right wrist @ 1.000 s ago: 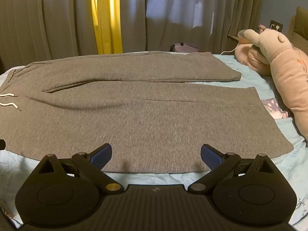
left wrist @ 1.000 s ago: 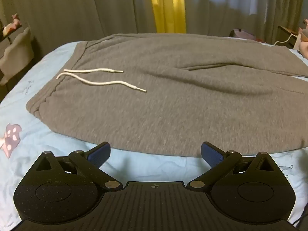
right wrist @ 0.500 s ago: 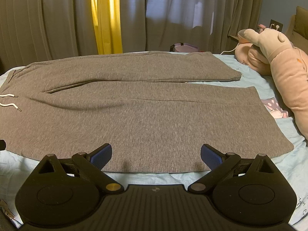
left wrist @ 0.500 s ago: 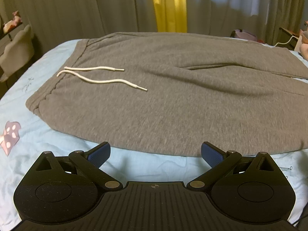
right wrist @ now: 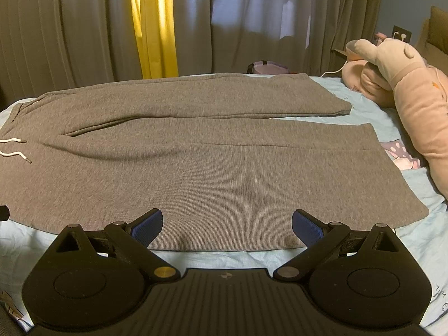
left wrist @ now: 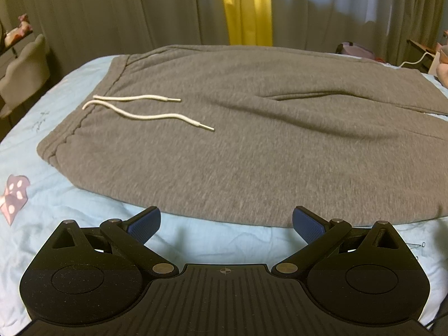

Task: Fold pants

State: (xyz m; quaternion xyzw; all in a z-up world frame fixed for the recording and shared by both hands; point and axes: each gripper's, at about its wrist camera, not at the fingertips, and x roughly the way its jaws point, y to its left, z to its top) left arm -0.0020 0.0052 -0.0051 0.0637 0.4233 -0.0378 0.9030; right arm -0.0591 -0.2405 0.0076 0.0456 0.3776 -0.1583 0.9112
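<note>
Grey sweatpants [left wrist: 252, 140] lie flat on a light blue bed sheet [left wrist: 56, 196], waistband to the left, with two white drawstrings [left wrist: 145, 112] on top. The right wrist view shows both legs [right wrist: 212, 173] stretched to the right, side by side. My left gripper [left wrist: 226, 225] is open and empty, just short of the pants' near edge by the waist. My right gripper [right wrist: 226, 228] is open and empty, its fingertips over the near edge of the near leg.
A pink plush toy [right wrist: 406, 95] lies on the bed at the right, past the leg cuffs. Curtains [right wrist: 154, 25] hang behind the bed. A pale chair [left wrist: 22, 70] stands at the far left. A pink printed patch [left wrist: 14, 196] marks the sheet at the left.
The left gripper has shifted slightly, so the pants sit a little further right and lower in its view. The right view has barely changed. Both grippers stay open.
</note>
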